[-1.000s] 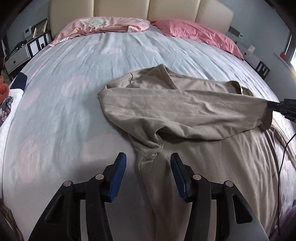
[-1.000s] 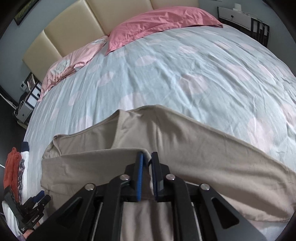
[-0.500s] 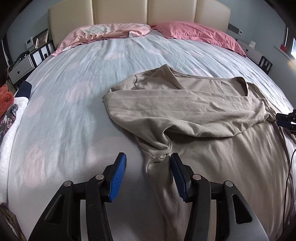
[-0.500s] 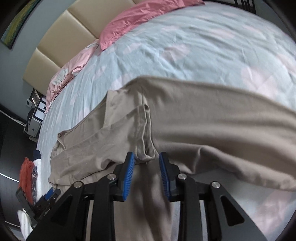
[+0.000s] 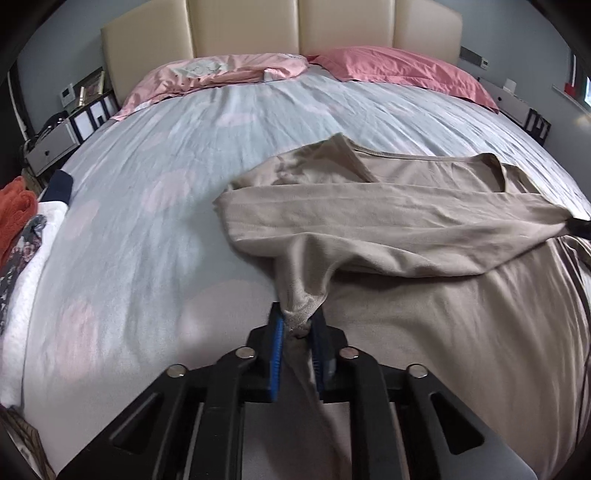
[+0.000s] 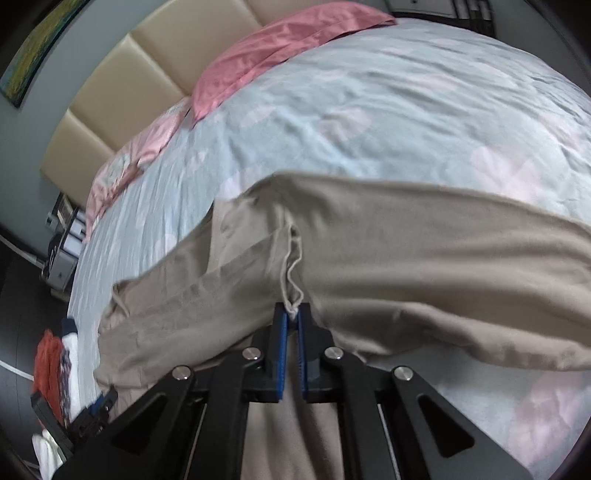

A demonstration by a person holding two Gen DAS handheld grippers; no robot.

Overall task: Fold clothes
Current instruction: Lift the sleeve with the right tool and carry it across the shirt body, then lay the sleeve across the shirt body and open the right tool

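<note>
A beige long-sleeved top [image 5: 388, 206] lies on the pale blue bedcover [image 5: 147, 184], one sleeve folded across its body. My left gripper [image 5: 298, 317] is low at the near side; its jaws are closing, and the blue pads pinch a bunched fold of fabric by the underarm. My right gripper [image 6: 291, 314] is shut on the thin hem of the sleeve cuff [image 6: 291, 266]. In the left wrist view the right gripper [image 5: 578, 226] shows at the right edge, with the sleeve end drawn to it. The left gripper [image 6: 92, 410] appears at the lower left of the right wrist view.
Two pink pillows [image 5: 399, 68] lean on a cream padded headboard [image 5: 243, 29] at the far end. A pile of clothes [image 5: 22, 236], orange, white and patterned, sits on the bed's left edge. A nightstand [image 5: 55, 144] stands beyond it.
My left jaws went from wide apart to closed on the fabric fold. My right jaws opened around the sleeve cuff, then closed on its hem. The sleeve now stretches between both grippers.
</note>
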